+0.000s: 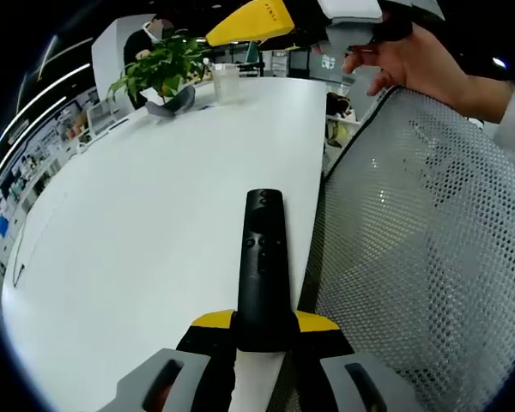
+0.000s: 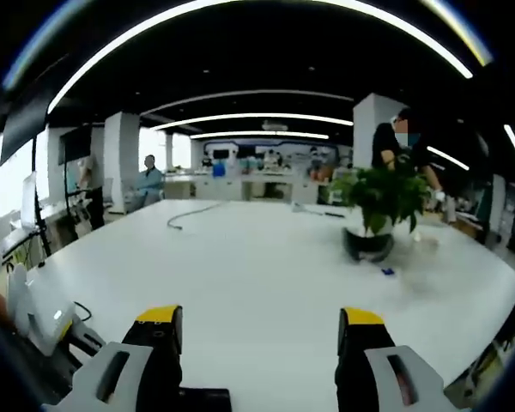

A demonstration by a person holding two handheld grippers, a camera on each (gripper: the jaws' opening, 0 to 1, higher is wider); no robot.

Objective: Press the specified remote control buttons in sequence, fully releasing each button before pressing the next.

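Left tool (image 1: 262,330) is clenched on the near end of the black remote (image 1: 263,257), which sticks out forward along the yellow-tipped jaws, button face up and tilted over the white worktop (image 1: 154,223) close to its edge. Just beside it stands a mesh chair back (image 1: 421,232). At the top of this left gripper view the other tool (image 1: 266,19) comes in, held by a hand (image 1: 412,60), well apart from the remote; a potted plant (image 1: 159,73) and a clear cup (image 1: 226,81) stand at the far end of the worktop.

In the right gripper view the right tool (image 2: 257,343) is released, jaws standing wide with nothing between them, above the same white worktop (image 2: 240,266). The plant (image 2: 379,206) sits ahead to the right, a cable (image 2: 193,213) trails farther back, and people stand in the distance.

By its looks the remote is light, stiff and smooth-sided, so it could slide or pivot in the jaws when a button is pushed. A hold across its lower body, clear of the keys, seems soundest, with presses made straight down by one jaw tip.
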